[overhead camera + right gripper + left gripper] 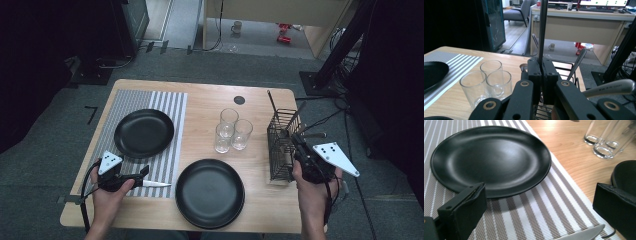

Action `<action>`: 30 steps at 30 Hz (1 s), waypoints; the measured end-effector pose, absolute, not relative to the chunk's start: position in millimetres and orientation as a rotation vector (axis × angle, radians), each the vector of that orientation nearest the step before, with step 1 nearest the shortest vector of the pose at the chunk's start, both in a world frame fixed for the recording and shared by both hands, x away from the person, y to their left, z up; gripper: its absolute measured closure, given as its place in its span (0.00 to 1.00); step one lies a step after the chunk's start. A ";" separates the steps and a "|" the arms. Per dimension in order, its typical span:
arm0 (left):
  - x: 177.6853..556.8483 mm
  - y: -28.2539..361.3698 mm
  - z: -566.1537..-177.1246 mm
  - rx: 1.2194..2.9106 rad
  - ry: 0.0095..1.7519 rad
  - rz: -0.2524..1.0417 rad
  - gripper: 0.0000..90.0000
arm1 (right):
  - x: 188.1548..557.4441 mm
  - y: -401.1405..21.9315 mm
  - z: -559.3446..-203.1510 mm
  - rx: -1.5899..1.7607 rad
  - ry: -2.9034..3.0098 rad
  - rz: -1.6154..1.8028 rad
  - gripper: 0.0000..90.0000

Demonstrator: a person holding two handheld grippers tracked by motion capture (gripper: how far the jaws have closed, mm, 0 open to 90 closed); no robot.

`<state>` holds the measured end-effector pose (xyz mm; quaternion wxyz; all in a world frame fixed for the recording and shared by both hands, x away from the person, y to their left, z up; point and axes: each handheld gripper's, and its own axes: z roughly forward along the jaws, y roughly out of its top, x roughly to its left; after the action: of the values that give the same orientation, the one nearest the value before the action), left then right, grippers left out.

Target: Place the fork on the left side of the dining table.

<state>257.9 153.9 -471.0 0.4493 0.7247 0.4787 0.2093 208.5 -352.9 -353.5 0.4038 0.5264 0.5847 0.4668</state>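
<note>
High view: the left gripper (142, 175) sits at lower left over the striped placemat (170, 107), a knife (156, 184) lying by its tips. Right of centre, the right gripper (296, 141) reaches into the wire cutlery basket (278, 150). Three glasses (233, 131) stand mid-table between two black plates (144, 133).

Left gripper view: the jaws stand wide apart, released, the knife blade (584, 234) at bottom centre between them.

Right gripper view: the jaws are clenched on a dark upright handle (542, 27) rising to the top edge; a spoon handle (610, 88) lies at right.
</note>
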 end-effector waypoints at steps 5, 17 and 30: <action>259.4 144.3 -469.7 1.805 1.162 0.506 0.00 | 207.0 -351.7 -347.3 1.318 1.458 1.191 0.98; 259.6 127.2 -465.7 1.821 1.116 0.493 0.00 | 203.8 -344.7 -332.1 1.293 1.452 1.239 0.98; 259.1 116.4 -465.5 1.819 1.092 0.475 0.00 | 202.5 -331.3 -320.9 1.250 1.451 1.281 0.98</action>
<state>259.1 116.4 -465.5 0.4651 0.7406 0.4448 0.1932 202.5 -331.3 -320.9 0.4065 0.4955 0.5755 0.5080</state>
